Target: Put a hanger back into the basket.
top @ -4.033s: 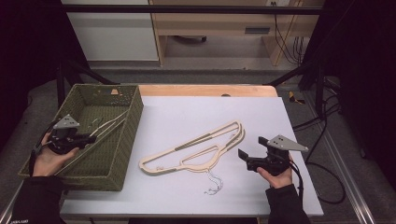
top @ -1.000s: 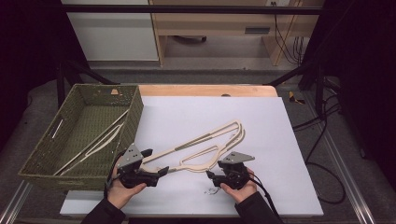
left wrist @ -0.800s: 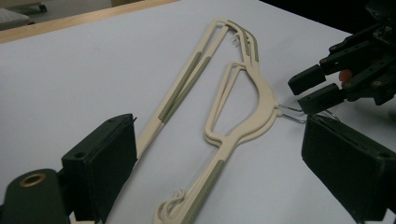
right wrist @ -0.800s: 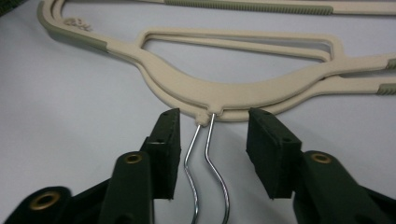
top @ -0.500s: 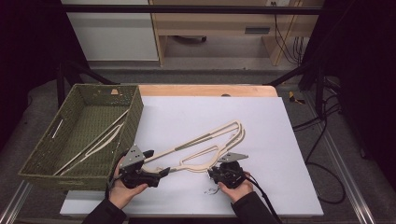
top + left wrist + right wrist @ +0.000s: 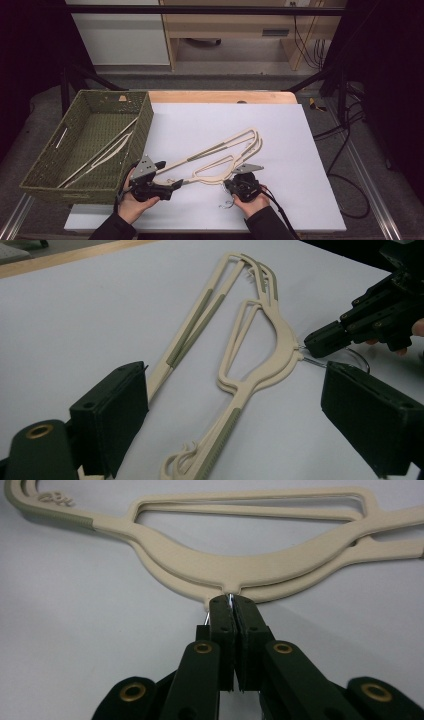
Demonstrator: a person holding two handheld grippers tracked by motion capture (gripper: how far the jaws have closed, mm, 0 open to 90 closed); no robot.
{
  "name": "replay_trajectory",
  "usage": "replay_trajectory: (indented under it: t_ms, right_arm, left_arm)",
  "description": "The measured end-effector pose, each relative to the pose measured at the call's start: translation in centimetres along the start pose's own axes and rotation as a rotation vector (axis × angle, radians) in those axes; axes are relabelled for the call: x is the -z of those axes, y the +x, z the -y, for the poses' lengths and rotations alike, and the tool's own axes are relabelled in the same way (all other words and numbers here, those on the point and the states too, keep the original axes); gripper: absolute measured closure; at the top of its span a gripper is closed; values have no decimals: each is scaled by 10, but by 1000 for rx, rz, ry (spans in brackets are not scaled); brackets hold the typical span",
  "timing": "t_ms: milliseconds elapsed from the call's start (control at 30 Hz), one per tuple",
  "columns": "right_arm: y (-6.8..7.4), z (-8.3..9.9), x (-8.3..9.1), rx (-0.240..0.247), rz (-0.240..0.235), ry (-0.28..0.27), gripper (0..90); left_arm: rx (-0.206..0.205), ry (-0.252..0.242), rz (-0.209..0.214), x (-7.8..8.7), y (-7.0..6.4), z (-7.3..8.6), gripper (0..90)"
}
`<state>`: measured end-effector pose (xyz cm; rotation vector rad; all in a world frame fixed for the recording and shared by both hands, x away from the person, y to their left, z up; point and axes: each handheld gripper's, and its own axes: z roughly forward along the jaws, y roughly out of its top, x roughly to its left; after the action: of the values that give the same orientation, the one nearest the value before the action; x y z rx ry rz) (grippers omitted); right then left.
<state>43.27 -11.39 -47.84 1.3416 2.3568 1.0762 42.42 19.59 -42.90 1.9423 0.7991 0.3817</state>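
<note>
Fingers of the right gripper (image 6: 231,605) clamp the wire hook (image 6: 230,598) of the cream hangers (image 6: 235,570); left gripper (image 6: 235,410) fingers spread wide above the desk (image 6: 200,120).

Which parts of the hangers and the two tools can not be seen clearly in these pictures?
- Thin metal wire hook: right gripper view, shut right tool covers it.
- Beige plastic hangers: left gripper view, lower ends cut by the bottom edge.
- Open left tool: high view, too small to tell whether it touches a hanger.
</note>
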Motion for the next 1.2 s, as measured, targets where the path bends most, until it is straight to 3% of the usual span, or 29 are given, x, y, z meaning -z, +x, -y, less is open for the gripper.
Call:
replay_trajectory:
  t_ms: [233, 400, 600, 733, 900, 1100, 1200]
  right_arm:
    - [-1, -3, 3, -1, 11, 3, 891]
    - [0, -7, 6, 13, 25, 9, 892]
    - [1, -12, 11, 30, 25, -3, 892]
    - [2, -16, 17, 16, 23, -8, 892]
    - [0, -21, 19, 38, 18, -6, 893]
    - [1, -22, 21, 35, 20, 0, 893]
    - [0, -23, 22, 44, 18, -5, 893]
  left_arm:
    - [-20, 28, 1, -10, -6, -5, 119]
    - [-67, 58, 8, -23, -17, -16, 124]
    - [-94, 77, 32, -41, -25, -27, 149]
    - [-124, 122, 57, -59, -32, -32, 159]
    - [-183, 204, 65, -87, -42, -35, 176]
    - [-228, 287, 82, -113, -45, -33, 301]
    - [-247, 301, 89, -118, -47, -34, 361]
